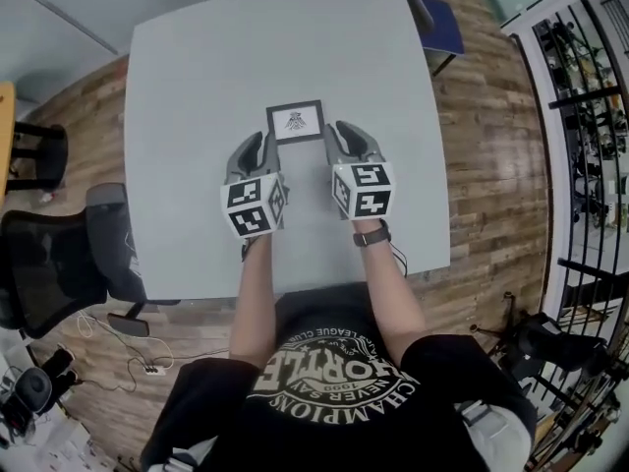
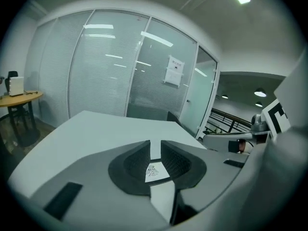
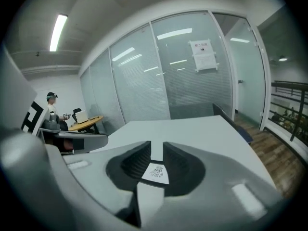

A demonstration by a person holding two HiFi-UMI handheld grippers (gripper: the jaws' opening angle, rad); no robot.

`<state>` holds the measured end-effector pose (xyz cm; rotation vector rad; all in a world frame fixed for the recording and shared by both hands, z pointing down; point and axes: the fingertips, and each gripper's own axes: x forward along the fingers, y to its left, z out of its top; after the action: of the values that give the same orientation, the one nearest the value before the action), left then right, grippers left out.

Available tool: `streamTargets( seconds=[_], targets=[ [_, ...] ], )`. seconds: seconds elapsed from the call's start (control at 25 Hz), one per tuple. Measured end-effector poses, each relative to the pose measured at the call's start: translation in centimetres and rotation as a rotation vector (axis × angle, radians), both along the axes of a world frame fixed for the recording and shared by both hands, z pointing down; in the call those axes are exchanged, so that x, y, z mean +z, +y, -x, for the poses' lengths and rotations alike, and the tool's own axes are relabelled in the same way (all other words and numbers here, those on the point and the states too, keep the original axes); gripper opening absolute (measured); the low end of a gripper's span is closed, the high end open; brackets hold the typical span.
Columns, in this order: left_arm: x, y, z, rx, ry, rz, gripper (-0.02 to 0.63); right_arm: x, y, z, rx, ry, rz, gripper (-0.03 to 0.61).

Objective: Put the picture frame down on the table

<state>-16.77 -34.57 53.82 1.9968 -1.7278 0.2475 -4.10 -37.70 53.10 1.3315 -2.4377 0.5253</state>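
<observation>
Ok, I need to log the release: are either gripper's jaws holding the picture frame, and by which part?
Nothing is held. The picture frame lies flat on the table. The jaws of the left gripper and right gripper stand slightly apart beside its near corners.

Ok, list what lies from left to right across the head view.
From left: black office chair → left tool → picture frame → right tool → blue chair.

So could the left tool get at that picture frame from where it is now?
Probably yes. The picture frame lies flat on the table just ahead of the left tool, nothing between them, and its jaws stand slightly apart, the frame showing through the gap.
</observation>
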Motion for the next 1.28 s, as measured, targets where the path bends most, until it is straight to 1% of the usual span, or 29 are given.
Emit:
streamTargets(
  seconds=[0.12,0.2,0.36,0.48,0.6,0.76,0.92,1.12,1.28],
  targets=[
    [-3.9,2.1,-0.8,0.012,-0.009,-0.077,0.071,-4.0,2.0,-0.8,0.006,-0.014,-0.087,0.069],
    [-6.4,3.4,-1.4,0.025,-0.020,-0.126,0.067,-6.5,3.3,-1.4,0.017,-0.023,-0.144,0.032],
    [-10.8,6.4,-1.8,0.035,-0.041,-0.220,0.035,-10.7,6.0,-1.9,0.036,-0.043,-0.232,0.014],
    [-13.6,8.4,-1.7,0.034,-0.051,-0.283,0.017,-13.2,8.1,-1.9,0.027,-0.059,-0.283,0.001],
    [-16.1,10.0,-2.2,0.042,-0.065,-0.341,0.006,-15.4,10.0,-1.9,-0.011,-0.073,-0.338,-0.002],
    [-18.3,12.3,-3.0,0.061,-0.064,-0.400,0.006,-17.2,11.8,-2.8,0.014,-0.083,-0.388,-0.002],
    [-19.6,13.5,-2.7,0.052,-0.057,-0.430,0.005,-18.4,12.9,-3.2,0.032,-0.085,-0.416,-0.002],
    [-19.3,13.7,-3.2,0.063,-0.092,-0.417,0.006,-18.6,13.2,-4.1,0.052,-0.077,-0.427,-0.002],
    [-19.6,14.1,-4.0,0.073,-0.085,-0.426,0.006,-18.9,13.4,-5.0,0.066,-0.069,-0.431,-0.002]
  ],
)
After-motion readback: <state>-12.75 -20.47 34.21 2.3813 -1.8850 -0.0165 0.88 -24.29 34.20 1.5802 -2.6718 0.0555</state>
